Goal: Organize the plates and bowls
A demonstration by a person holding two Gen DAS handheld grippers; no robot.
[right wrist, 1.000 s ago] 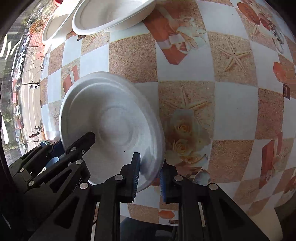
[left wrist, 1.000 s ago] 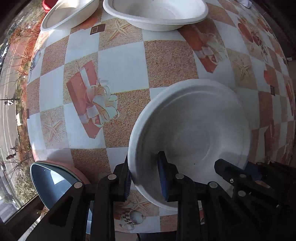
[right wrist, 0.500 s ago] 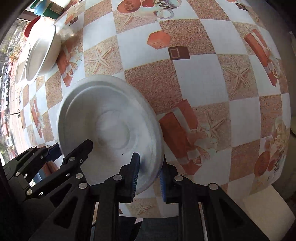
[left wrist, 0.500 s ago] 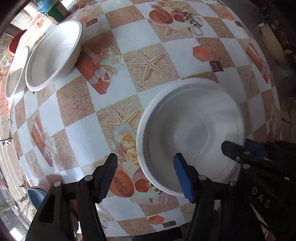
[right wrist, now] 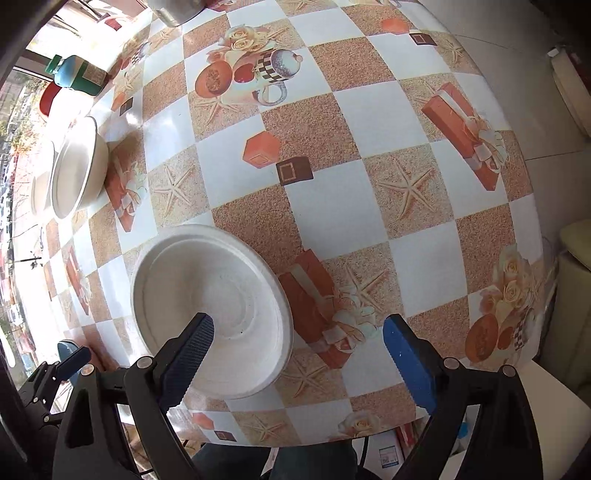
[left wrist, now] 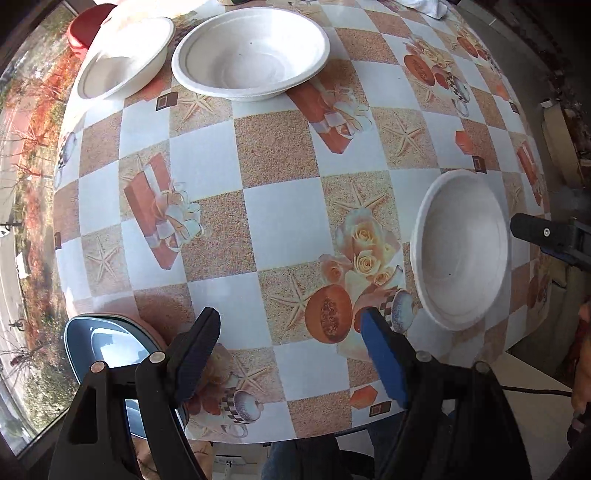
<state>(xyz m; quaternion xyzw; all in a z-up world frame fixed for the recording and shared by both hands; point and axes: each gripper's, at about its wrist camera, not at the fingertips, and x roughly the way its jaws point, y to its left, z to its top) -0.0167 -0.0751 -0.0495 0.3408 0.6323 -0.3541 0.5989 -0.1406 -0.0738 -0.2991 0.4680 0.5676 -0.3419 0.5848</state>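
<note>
A white paper plate (left wrist: 461,247) lies flat on the patterned table (left wrist: 280,221), near its front right. My left gripper (left wrist: 290,332) hangs to the left of the plate with its jaws opening and nothing between them. My right gripper (right wrist: 297,332) is above the same plate (right wrist: 210,306), jaws opening wide. Its left finger hovers over the plate's inside and the rim lies loose between the pads. Two white bowls (left wrist: 251,55) (left wrist: 125,55) stand side by side at the far left of the table.
A blue plate (left wrist: 99,350) sticks out past the table's near left edge. A red container (left wrist: 88,29) sits behind the bowls, and a green and blue bottle (right wrist: 74,74) stands at the far edge. The table's front edge is just below both grippers.
Both grippers were shut on the plate's rim and carried it to the right. The left opened first and drew away to the left, then the right opened. The plate now rests on the table.
</note>
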